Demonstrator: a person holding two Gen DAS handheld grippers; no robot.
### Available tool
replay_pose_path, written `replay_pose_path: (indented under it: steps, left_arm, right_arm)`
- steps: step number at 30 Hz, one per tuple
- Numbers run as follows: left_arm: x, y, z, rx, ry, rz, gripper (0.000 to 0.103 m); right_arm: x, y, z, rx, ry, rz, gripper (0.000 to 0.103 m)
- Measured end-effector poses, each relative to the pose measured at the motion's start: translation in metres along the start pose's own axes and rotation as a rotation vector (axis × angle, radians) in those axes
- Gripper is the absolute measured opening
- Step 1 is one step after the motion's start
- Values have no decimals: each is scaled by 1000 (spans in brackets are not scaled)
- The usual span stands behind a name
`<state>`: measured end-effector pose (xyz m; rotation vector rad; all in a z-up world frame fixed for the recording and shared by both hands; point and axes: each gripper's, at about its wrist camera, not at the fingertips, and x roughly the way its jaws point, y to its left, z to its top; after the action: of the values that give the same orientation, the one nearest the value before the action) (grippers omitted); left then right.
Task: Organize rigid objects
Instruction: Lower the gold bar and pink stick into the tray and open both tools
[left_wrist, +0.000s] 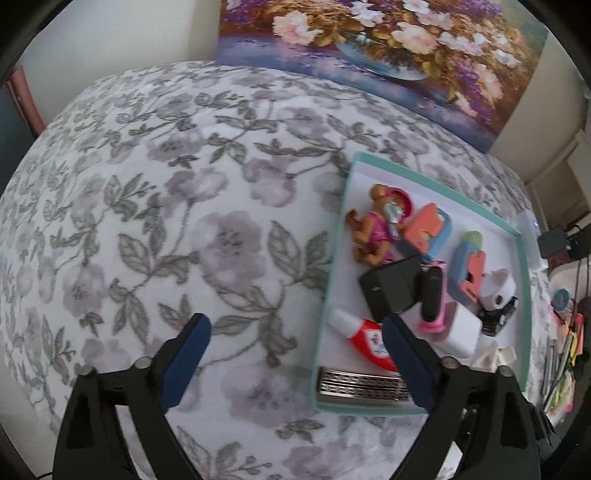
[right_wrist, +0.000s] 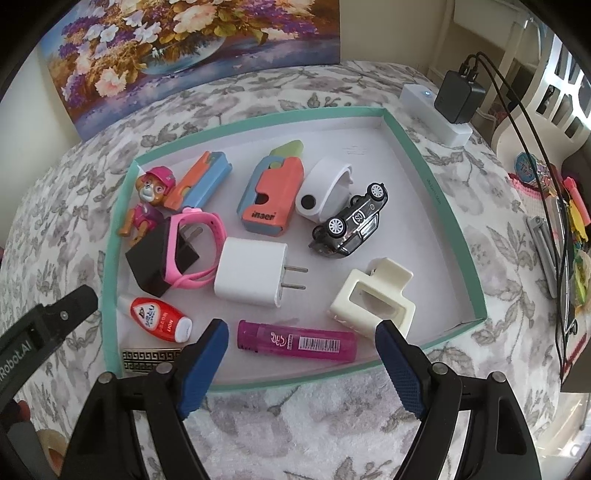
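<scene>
Judging by how things lie, the sorting looks nearly or wholly done: every small rigid object in view sits inside the teal-rimmed box (right_wrist: 448, 236), the landmark for all that follows, and the floral cloth (left_wrist: 166, 221) around it carries none of them.

Both tools hang over the near edge of the box with nothing between their pads. The left gripper (left_wrist: 295, 363) stands wide open above the box's near left corner and the cloth beside it; the right gripper (right_wrist: 299, 360) stands wide open over the near rim, its pads either side of the magenta tube (right_wrist: 297, 341) but apart from it.

Inside the box, largest first:
- orange-and-blue toy (right_wrist: 267, 195), middle of the far half
- second orange-and-blue toy (right_wrist: 201, 181), far left
- cream hair clip (right_wrist: 373, 295), near right
- white charger (right_wrist: 251, 277), centre, prongs toward the clip
- black block (right_wrist: 151, 262), left of the charger, with the pink watch band (right_wrist: 195, 251) looped around it
- white clip-like piece (right_wrist: 325, 188), far, right of centre
- toy car (right_wrist: 351, 223) on its side, just beside that piece
- pup figure (right_wrist: 147, 206), far left corner
- magenta tube, along the near wall
- red tube (right_wrist: 159, 319) and patterned metal bar (right_wrist: 147, 360), near left corner

What may remain is only tidying: the pieces lie loose, some overlapping. Clutter off to the right of the box seems unrelated, though I cannot be sure.
</scene>
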<state>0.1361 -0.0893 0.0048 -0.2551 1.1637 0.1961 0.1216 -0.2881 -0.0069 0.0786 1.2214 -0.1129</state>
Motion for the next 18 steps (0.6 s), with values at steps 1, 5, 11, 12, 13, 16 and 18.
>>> replay_pose_path:
  steps: [1,5,11,12,13,16,18]
  left_arm:
    - [0,3,0,-6,-1,10,95]
    - [2,19,-1,-42,5,42,99]
    - [-4,34,-1,-59,-23,102,103]
    - [-5,35,-2,-59,-25,106,103]
    - [-5,35,-2,-57,-26,106,103]
    - [-7,36,-6,-41,-9,90,103]
    - [-9,34,-9,-21,-3,92,103]
  right_arm:
    - [0,1,-1,-2,-2,-1,94]
    - [-3,6,-3,-10,-18,-2,103]
    - [-7,10,-10,-11,-33,3,103]
    - [-7,10,-11,-12,-34,3,103]
    - [-8,10,-13,-13,-37,3,103]
    - [-11,11,-17,-14,-41,-1,103]
    - [-13,13,-20,-19,-46,-4,103]
